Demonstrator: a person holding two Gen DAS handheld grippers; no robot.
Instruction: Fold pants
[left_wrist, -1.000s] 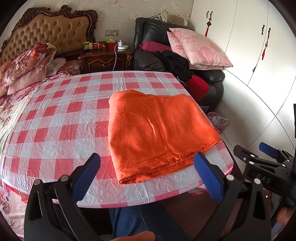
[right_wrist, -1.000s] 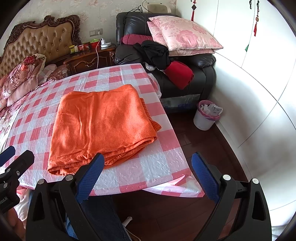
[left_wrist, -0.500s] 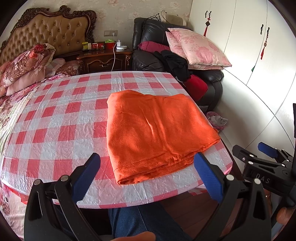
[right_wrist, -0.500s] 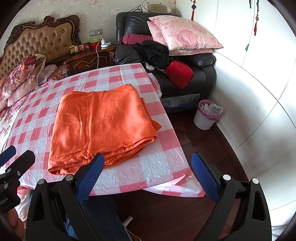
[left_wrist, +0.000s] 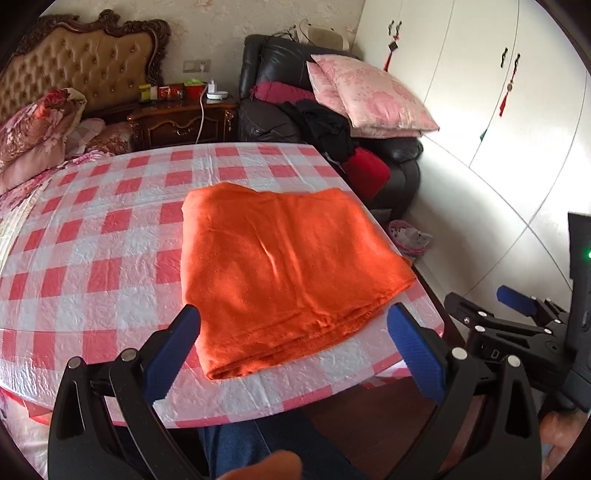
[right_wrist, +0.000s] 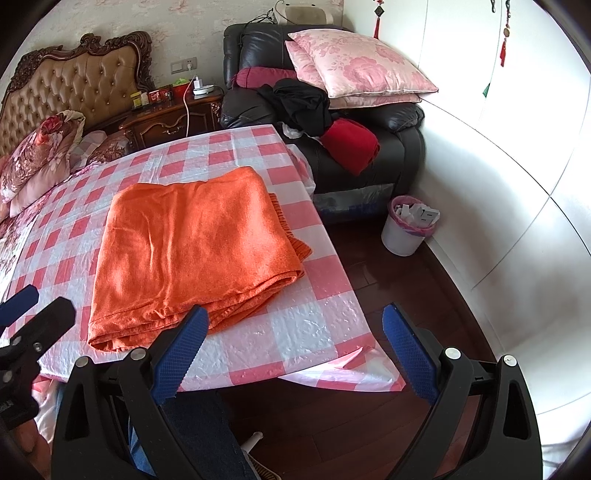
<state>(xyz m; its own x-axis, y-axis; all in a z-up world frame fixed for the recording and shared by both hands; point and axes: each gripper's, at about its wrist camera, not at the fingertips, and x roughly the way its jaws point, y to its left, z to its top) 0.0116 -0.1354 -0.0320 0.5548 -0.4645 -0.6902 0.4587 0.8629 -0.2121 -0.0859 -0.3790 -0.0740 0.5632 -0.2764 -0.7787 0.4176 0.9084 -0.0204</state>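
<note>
Since a second ago the left gripper (left_wrist: 293, 326) has eased slightly forward and left, so the folded orange pants (left_wrist: 284, 273) sit lower between its spread, empty fingers; the right gripper (right_wrist: 295, 328) has barely shifted, its jaws likewise wide apart and holding nothing. Only the right wrist view shows a ribbed edge of the pants sticking out from under the top layer on the right side. Pants lie flat on the checked tablecloth (left_wrist: 92, 266) near its right edge, long axis running from the near edge away toward the armchair (right_wrist: 388, 125).
</note>
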